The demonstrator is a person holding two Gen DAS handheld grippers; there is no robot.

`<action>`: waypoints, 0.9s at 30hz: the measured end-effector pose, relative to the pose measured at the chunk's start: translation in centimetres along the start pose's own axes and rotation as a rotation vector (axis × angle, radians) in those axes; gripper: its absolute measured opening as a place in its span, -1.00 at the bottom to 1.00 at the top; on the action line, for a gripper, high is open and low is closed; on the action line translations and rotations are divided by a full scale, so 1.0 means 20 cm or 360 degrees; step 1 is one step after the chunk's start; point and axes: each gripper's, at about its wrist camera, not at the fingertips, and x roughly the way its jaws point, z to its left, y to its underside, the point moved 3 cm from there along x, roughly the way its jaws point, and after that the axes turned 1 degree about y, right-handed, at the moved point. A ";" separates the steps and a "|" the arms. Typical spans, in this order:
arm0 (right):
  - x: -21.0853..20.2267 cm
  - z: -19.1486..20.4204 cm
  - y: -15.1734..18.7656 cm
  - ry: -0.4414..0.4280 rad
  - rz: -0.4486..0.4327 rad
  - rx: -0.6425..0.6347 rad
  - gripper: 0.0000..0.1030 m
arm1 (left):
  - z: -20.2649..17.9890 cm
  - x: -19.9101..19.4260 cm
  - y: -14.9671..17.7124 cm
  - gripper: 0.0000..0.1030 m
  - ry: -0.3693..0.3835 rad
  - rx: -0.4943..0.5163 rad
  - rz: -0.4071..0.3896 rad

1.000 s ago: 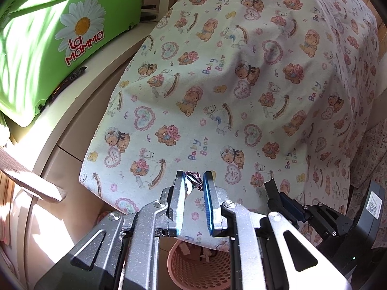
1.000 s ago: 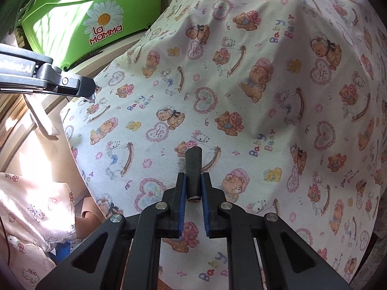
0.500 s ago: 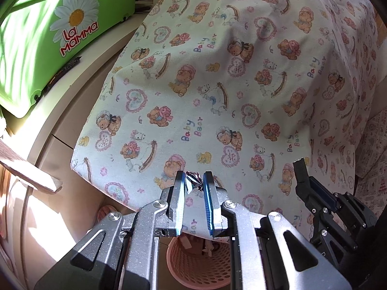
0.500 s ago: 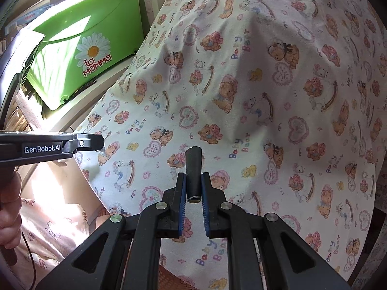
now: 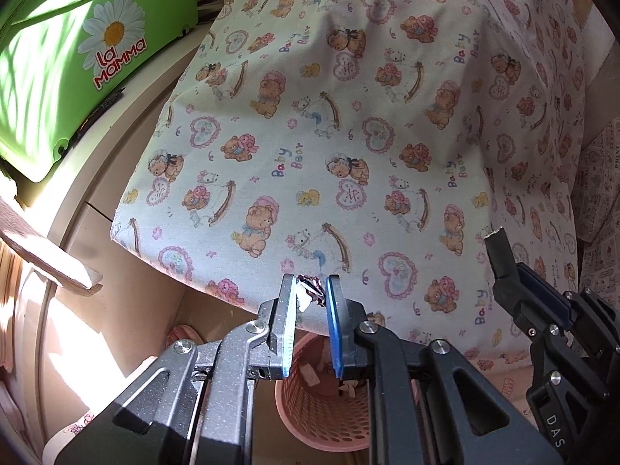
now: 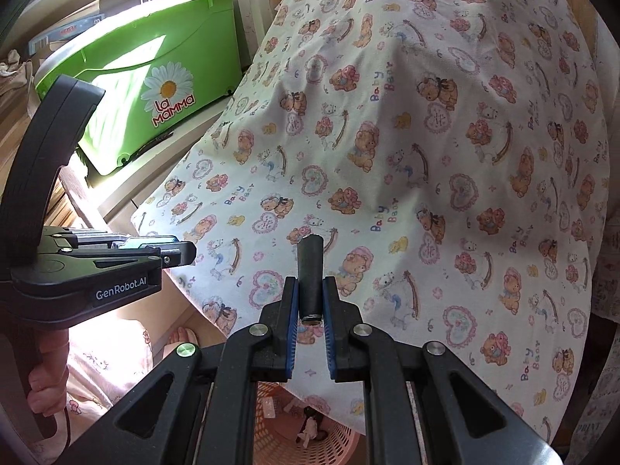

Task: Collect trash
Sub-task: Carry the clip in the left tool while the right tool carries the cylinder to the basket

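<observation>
While the left wrist view looks steeply down, left gripper (image 5: 310, 290) is pinching a crumpled wrapper (image 5: 309, 293), dark foil with a white patch, between its pads near the tips. Pink perforated basket (image 5: 321, 414) sits directly below the jaws, some scraps already inside. Bear-print cloth (image 5: 348, 124) drapes over the table, its hem hanging just above the basket. Green tub (image 5: 69, 58) with daisy logo on a shelf upper left. Right gripper (image 5: 519, 286) enters at right edge, dark stick protruding from its tip.

Right wrist view: right gripper (image 6: 310, 294) is clamped on a black cylinder (image 6: 310, 271), standing upright between the blue pads, upper end poking past the tips. Basket rim (image 6: 271, 391) is visible under the jaws, scraps inside. Left gripper (image 6: 182, 252) at left, side-on, over the cloth edge; a hand (image 6: 46, 379) grips its handle. Green tub (image 6: 155, 58) upper left.
</observation>
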 end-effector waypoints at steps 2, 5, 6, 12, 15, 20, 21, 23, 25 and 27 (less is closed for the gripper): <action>-0.04 0.01 0.04 -0.0020 -0.0005 0.0005 -0.74 | -0.01 0.00 0.05 -0.73 0.0012 0.0007 0.0012; -0.09 0.04 0.09 -0.0040 -0.0014 0.0009 -0.74 | -0.02 -0.02 0.11 -0.73 0.0029 0.0017 0.0019; -0.11 0.05 0.11 -0.0045 -0.0017 0.0009 -0.74 | -0.02 -0.02 0.13 -0.73 0.0034 0.0019 0.0022; -0.19 0.07 0.22 -0.0071 -0.0014 0.0049 -0.74 | -0.03 -0.05 0.26 -0.73 0.0077 0.0020 0.0049; -0.21 0.07 0.27 -0.0085 -0.0007 0.0079 -0.74 | -0.03 -0.05 0.32 -0.73 0.0115 0.0019 0.0074; -0.24 0.07 0.34 -0.0104 0.0019 0.0136 -0.74 | -0.05 -0.04 0.40 -0.73 0.0129 0.0045 0.0110; -0.24 0.07 0.35 -0.0109 0.0030 0.0142 -0.74 | -0.05 -0.03 0.41 -0.73 0.0127 0.0050 0.0119; -0.24 0.08 0.37 -0.0102 0.0046 0.0144 -0.74 | -0.06 -0.01 0.42 -0.73 0.0120 0.0061 0.0141; -0.24 0.08 0.38 -0.0102 0.0060 0.0145 -0.74 | -0.07 0.02 0.43 -0.73 0.0088 0.0079 0.0157; -0.22 0.08 0.39 -0.0095 0.0081 0.0142 -0.74 | -0.06 0.05 0.44 -0.73 0.0059 0.0085 0.0184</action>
